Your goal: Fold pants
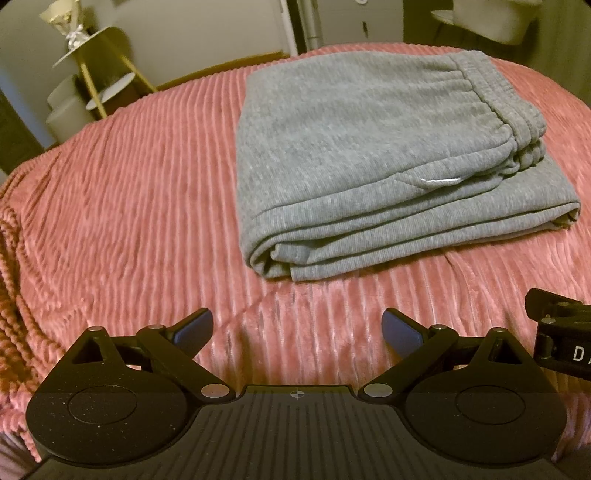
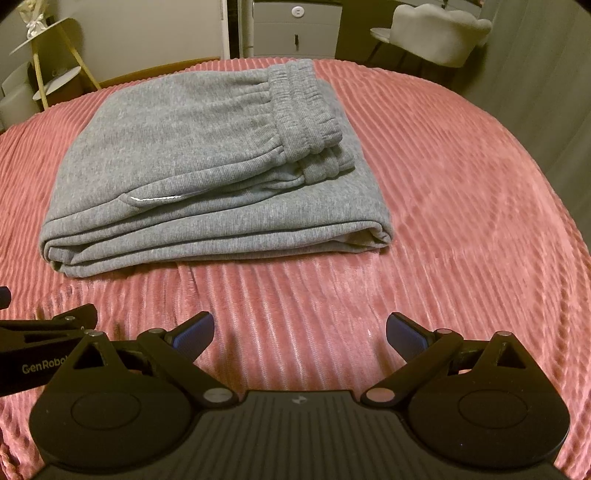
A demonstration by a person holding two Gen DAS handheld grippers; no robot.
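Grey sweatpants (image 1: 369, 155): folded thick, soft, floppy; best pinched at layered near edge. Left gripper (image 1: 297, 328) and right gripper (image 2: 300, 330) wide, empty.

Folded pants (image 1: 373, 155) (image 2: 207, 173) lie on bed cover (image 1: 129, 206) (image 2: 461, 192). Left wrist view: pants at 1 o'clock, shelf stand (image 1: 92, 70) at 10. Right wrist view: pants at 11 o'clock, chair (image 2: 436, 33) at 1.
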